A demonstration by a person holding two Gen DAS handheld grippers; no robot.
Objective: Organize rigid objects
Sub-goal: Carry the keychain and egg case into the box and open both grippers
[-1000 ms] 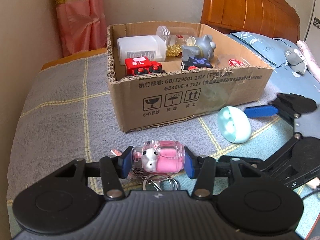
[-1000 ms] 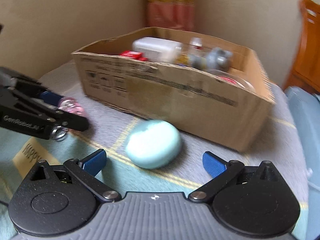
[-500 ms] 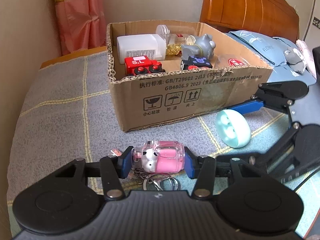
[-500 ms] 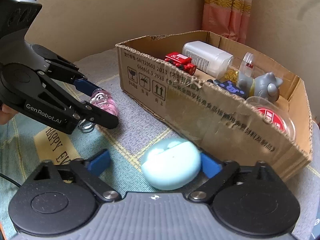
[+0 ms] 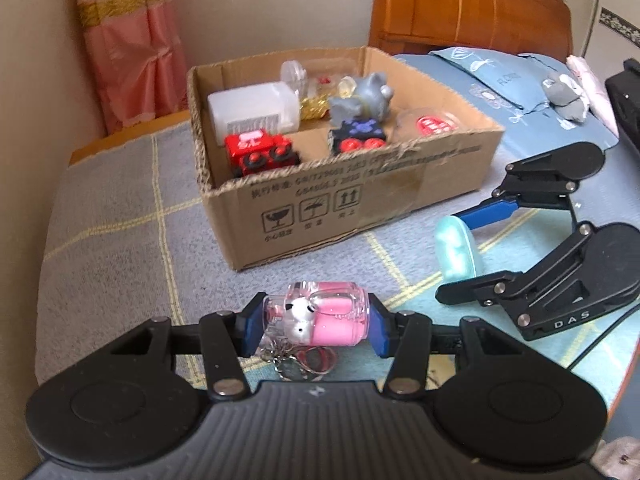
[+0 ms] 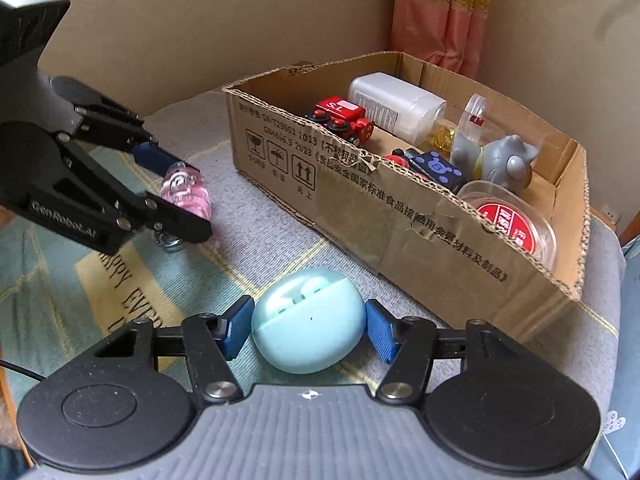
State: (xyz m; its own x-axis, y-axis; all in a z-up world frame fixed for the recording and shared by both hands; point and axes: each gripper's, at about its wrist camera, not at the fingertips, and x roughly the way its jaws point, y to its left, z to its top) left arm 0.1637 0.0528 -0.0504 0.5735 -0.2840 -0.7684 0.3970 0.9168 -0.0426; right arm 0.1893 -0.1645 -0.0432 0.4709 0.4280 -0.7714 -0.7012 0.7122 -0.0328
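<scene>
My left gripper (image 5: pixel 316 322) is shut on a clear pink keychain bottle (image 5: pixel 336 318) with a white figure inside, and its key rings (image 5: pixel 296 364) dangle below. It hangs just above the grey checked blanket, in front of the cardboard box (image 5: pixel 320 208). My right gripper (image 6: pixel 310 328) is shut on a mint-green earbud case (image 6: pixel 308 320), with a blue pad pressing each side. The case rests low over the blanket near the box's front wall (image 6: pixel 400 220). In the left wrist view the case (image 5: pixel 456 248) stands on edge between the right fingers.
The box holds a white bottle (image 5: pixel 252 110), a red toy train (image 5: pixel 260 154), a dark blue toy car (image 5: pixel 358 140), a grey figurine (image 5: pixel 364 98) and a clear red-labelled tub (image 6: pixel 508 220). Behind stand a wooden headboard (image 5: pixel 460 4), a pink curtain (image 5: pixel 132 40) and blue pillows (image 5: pixel 500 76).
The right gripper swung in around the mint case and shut on it, from wide open. The left gripper rose slightly with the pink bottle still held.
</scene>
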